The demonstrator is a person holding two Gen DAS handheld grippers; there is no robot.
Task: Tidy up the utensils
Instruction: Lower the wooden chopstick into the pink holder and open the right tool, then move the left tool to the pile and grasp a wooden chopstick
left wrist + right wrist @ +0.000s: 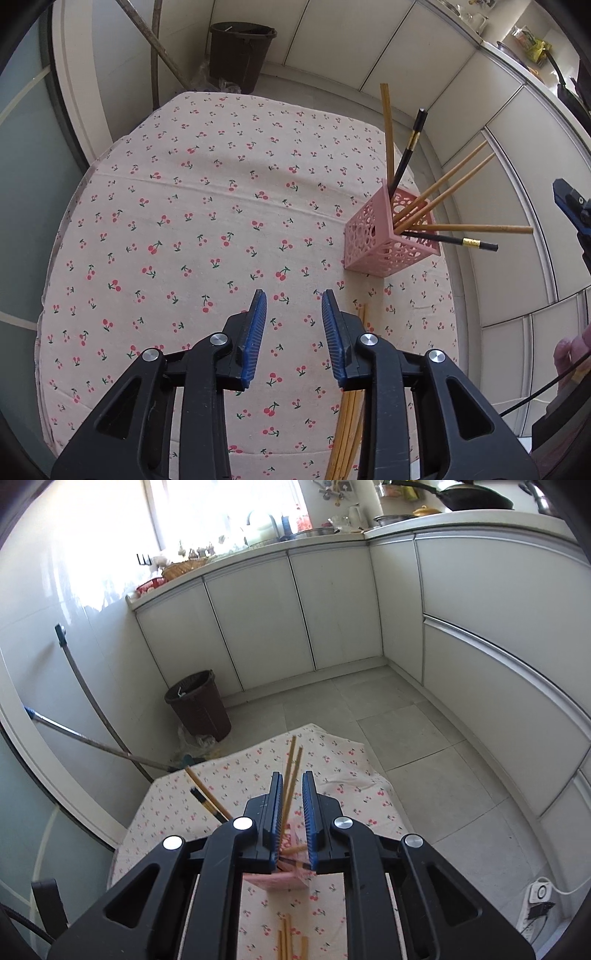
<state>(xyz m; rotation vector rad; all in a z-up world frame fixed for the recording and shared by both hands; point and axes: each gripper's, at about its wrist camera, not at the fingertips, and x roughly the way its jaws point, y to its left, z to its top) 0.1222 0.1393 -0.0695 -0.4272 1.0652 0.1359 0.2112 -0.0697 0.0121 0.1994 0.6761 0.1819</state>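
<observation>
1. Loose light-wood chopsticks (pixel 349 424) lie flat on the cherry-print cloth-covered table (pixel 207 229), nearest the viewer and partly under the right finger of the left gripper (pixel 293 334); the right wrist view shows the ends of the same bundle (pixel 286 936) on the cloth just below its own frame.
2. The left gripper hangs over the cloth with its blue-padded jaws spread wide and nothing between them.
3. The right gripper (pixel 293 818) sits directly above the holder. Its jaws stand slightly apart, and two wooden chopsticks (pixel 291 771) rise through the gap. They seem released rather than pinched, though contact with the left pad cannot be ruled out.
4. Farther off, near the table's right edge, stands the pink perforated square plastic holder (pixel 373 240). It already carries several wooden chopsticks (pixel 443 192) and two black chopsticks with gold bands (pixel 406 155), all leaning outward in a fan.
5. Judging by this, the sorting is well under way but unfinished: most sticks are in the holder, and the loose bundle on the cloth is left to move.
</observation>
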